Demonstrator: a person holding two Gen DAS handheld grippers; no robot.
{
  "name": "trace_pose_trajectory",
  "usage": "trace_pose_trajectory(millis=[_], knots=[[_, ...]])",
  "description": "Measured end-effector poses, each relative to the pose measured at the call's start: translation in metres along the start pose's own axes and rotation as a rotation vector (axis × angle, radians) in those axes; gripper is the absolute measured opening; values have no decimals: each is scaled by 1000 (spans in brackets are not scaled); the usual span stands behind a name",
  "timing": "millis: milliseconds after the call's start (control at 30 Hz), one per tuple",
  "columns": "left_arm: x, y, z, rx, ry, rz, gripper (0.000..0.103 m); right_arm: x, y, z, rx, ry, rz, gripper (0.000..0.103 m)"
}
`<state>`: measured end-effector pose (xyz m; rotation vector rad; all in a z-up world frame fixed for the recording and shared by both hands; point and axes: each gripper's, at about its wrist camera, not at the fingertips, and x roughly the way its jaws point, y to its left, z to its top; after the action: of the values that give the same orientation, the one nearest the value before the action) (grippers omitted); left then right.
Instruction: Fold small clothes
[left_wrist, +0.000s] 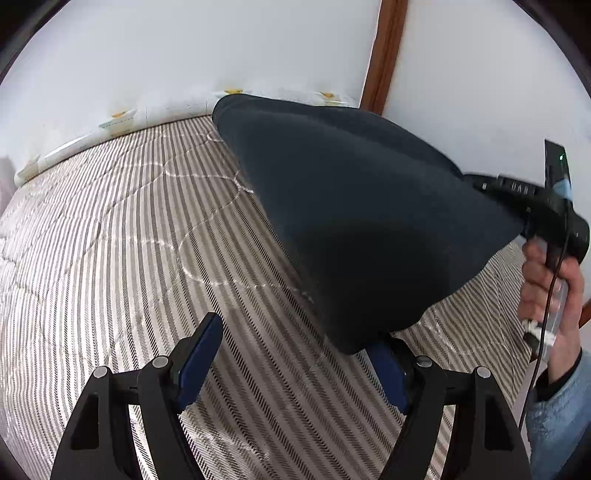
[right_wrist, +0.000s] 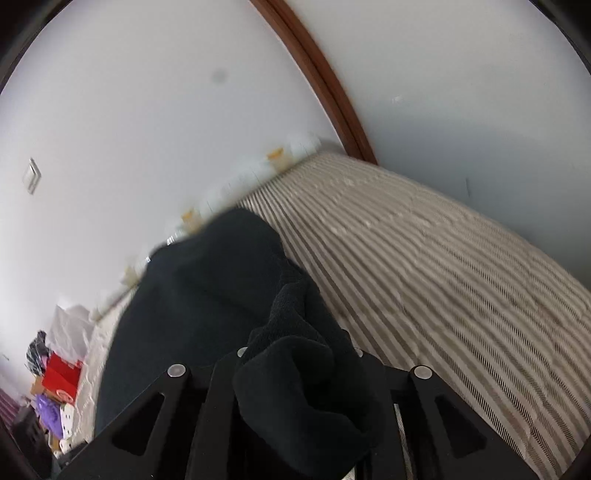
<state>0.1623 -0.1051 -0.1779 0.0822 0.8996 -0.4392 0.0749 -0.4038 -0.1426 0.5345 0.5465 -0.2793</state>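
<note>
Setting: a bed (left_wrist: 110, 240) covered with a beige and white striped quilt, pushed against a white wall (left_wrist: 184, 55); a brown wooden door frame (left_wrist: 384, 51) stands at the far right.
Garment: a dark navy, fleece-like piece of clothing (left_wrist: 351, 221) hangs stretched in the air above the bed. Its far end reaches toward the wall, and its near lower edge droops over the left gripper.
Left gripper (left_wrist: 295, 363): seen from its own camera at the near edge, with blue pads. Its jaws stand wide apart. The left finger (left_wrist: 199, 354) is bare above the quilt; the right finger is mostly hidden under the garment's drooping edge. Nothing is pinched between them.
Right gripper (left_wrist: 476, 182): at the right of the scene, held by a person's hand (left_wrist: 554, 288) in a light blue sleeve (left_wrist: 561, 417). Its jaws are drawn narrow and clamp a bunched corner of the garment, lifting it off the bed. From its own camera, dark folds pile up over the jaws and hide the fingertips.
Cable: a thin black cable (left_wrist: 546, 332) runs down past the hand.
Background: colourful clutter (right_wrist: 55, 387) sits at the far left beyond the bed, too blurred to identify.
</note>
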Motion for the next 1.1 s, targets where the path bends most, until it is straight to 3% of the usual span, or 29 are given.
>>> trace_pose_trajectory(millis=[100, 167, 300, 400, 467, 567, 600, 633, 667, 767, 1100], knots=[[1, -5, 5, 0, -9, -9, 75, -11, -3, -8, 1, -9, -15, 33], [2, -9, 9, -1, -8, -24, 75, -18, -6, -13, 2, -4, -10, 36], [6, -18, 13, 28, -30, -2, 74, -31, -8, -24, -9, 6, -22, 54], [7, -25, 12, 37, -50, 12, 74, -30, -8, -32, -6, 22, -30, 57], [8, -28, 12, 40, -51, 21, 66, -23, -9, -33, 2, 36, -36, 57], [8, -28, 13, 23, -49, 8, 49, -11, -7, -29, 17, 69, -11, 56], [7, -27, 14, 7, -56, 13, 46, -6, -6, -28, 15, 79, 0, 49], [4, -24, 13, -2, -63, 18, 34, -2, -3, -26, 7, 85, 28, 41], [3, -21, 14, -12, -72, 30, 32, 0, -1, -25, -3, 89, 51, 29], [2, -17, 15, -23, -71, 10, 27, 2, 17, -22, -62, 65, 12, 21], [-28, 39, 14, -125, -113, 33, 22, 22, 70, -33, -90, 81, 59, 19]])
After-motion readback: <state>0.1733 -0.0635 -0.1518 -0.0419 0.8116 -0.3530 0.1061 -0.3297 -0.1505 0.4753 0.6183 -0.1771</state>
